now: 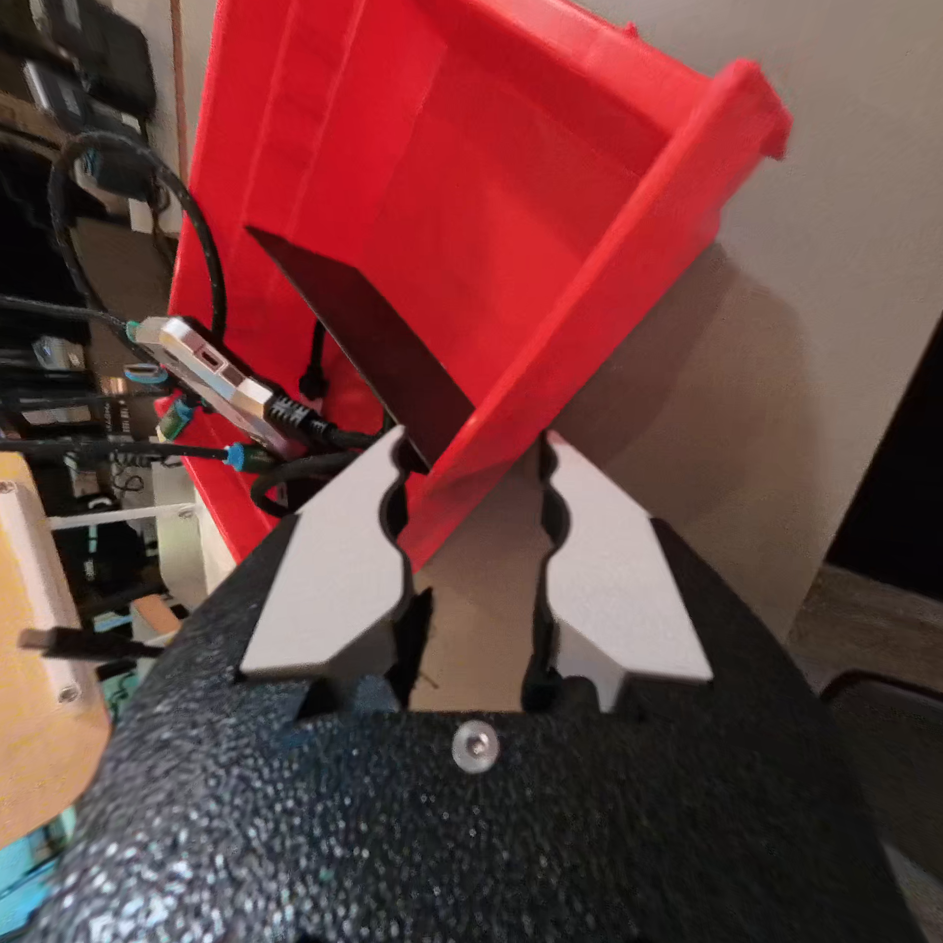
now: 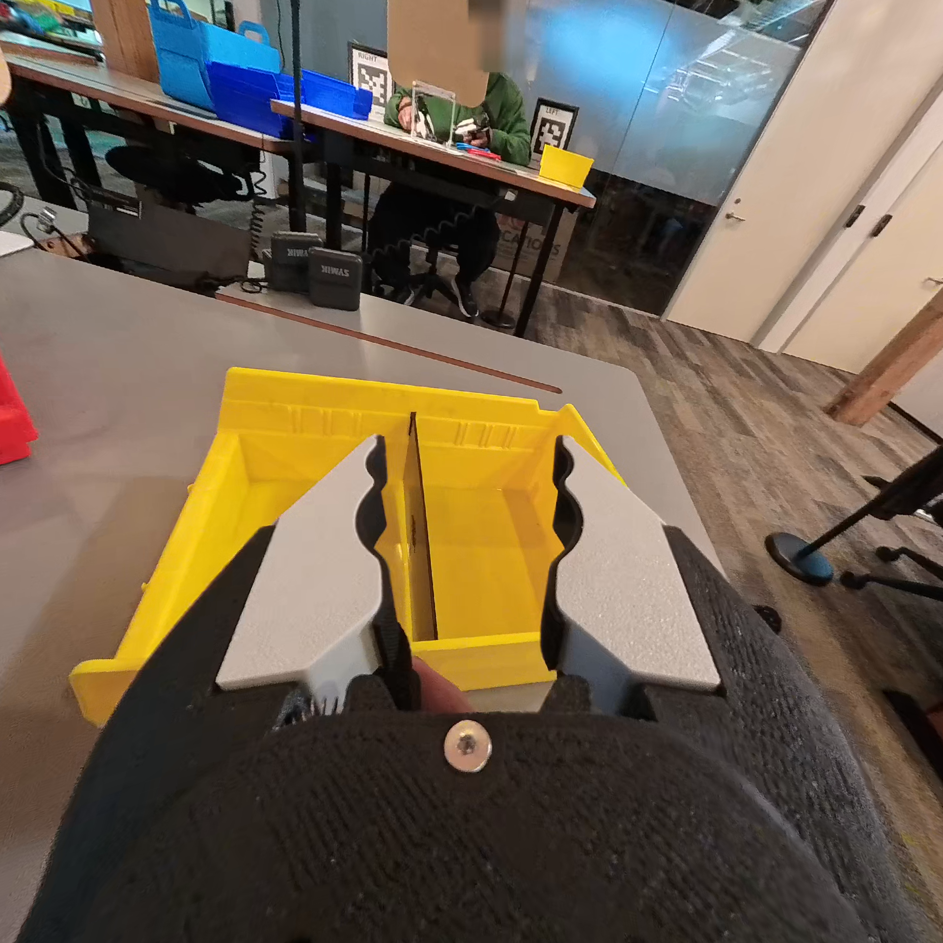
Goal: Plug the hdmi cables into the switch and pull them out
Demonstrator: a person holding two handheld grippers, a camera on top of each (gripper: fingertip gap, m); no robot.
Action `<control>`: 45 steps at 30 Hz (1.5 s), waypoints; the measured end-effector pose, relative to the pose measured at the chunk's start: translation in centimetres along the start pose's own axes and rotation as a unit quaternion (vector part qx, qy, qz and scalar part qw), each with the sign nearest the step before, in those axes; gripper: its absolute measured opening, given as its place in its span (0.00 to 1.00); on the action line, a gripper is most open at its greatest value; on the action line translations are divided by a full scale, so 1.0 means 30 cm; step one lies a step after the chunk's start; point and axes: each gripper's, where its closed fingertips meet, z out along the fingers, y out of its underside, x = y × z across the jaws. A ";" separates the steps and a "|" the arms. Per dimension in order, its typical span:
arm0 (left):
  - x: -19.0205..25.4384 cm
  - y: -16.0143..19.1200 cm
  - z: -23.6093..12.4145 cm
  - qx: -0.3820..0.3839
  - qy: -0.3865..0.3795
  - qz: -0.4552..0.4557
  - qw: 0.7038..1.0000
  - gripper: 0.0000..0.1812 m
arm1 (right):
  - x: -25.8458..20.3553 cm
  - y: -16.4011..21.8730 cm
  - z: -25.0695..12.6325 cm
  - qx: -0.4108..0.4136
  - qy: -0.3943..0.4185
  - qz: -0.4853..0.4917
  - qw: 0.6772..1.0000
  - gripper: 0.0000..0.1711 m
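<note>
A red bin (image 1: 510, 214) with a black divider (image 1: 367, 331) fills the tilted left wrist view. In its left compartment lies a silver HDMI switch (image 1: 214, 377) with black braided cables (image 1: 326, 433) plugged into its ends; loose teal-collared plugs (image 1: 245, 455) lie beside it. My left gripper (image 1: 472, 444) is open and empty, its fingertips astride the bin's near rim, right of the switch. My right gripper (image 2: 469, 444) is open and empty above a yellow bin (image 2: 153, 587) with a black divider (image 2: 416, 536); both its compartments look empty. The red bin's edge (image 2: 13, 423) shows at far left.
The bins stand on a grey table (image 2: 127, 357) whose edge drops to wood floor (image 2: 740, 408) on the right. Two black cases (image 2: 334, 278) sit at the far edge. A person in green (image 2: 505, 122) sits at another table with blue bins (image 2: 245, 81). A stand base (image 2: 801, 556) is on the floor. The tips of one gripper are about 50 cm away from the tips of the other. The right gripper is farther from the silver HDMI switch (image 1: 214, 377), some 50 cm, than the left, some 10 cm.
</note>
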 end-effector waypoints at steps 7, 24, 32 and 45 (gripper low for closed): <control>-0.031 -0.012 -0.145 0.108 0.021 -0.278 0.954 0.62 | -0.023 -0.009 0.007 0.002 -0.007 0.003 1.000 0.38; -0.092 -0.001 -0.021 -0.049 -0.229 -0.488 0.841 0.69 | -0.183 0.086 -0.008 -0.126 -0.095 -0.107 0.982 0.38; -0.098 0.092 -0.091 -0.078 -0.247 -0.495 0.830 0.58 | -0.383 0.132 -0.076 -0.172 -0.224 -0.178 0.943 0.22; -0.043 -0.092 -0.090 0.039 -0.153 -0.553 0.818 0.80 | -0.280 0.301 -0.100 -0.330 -0.155 -0.160 0.917 0.00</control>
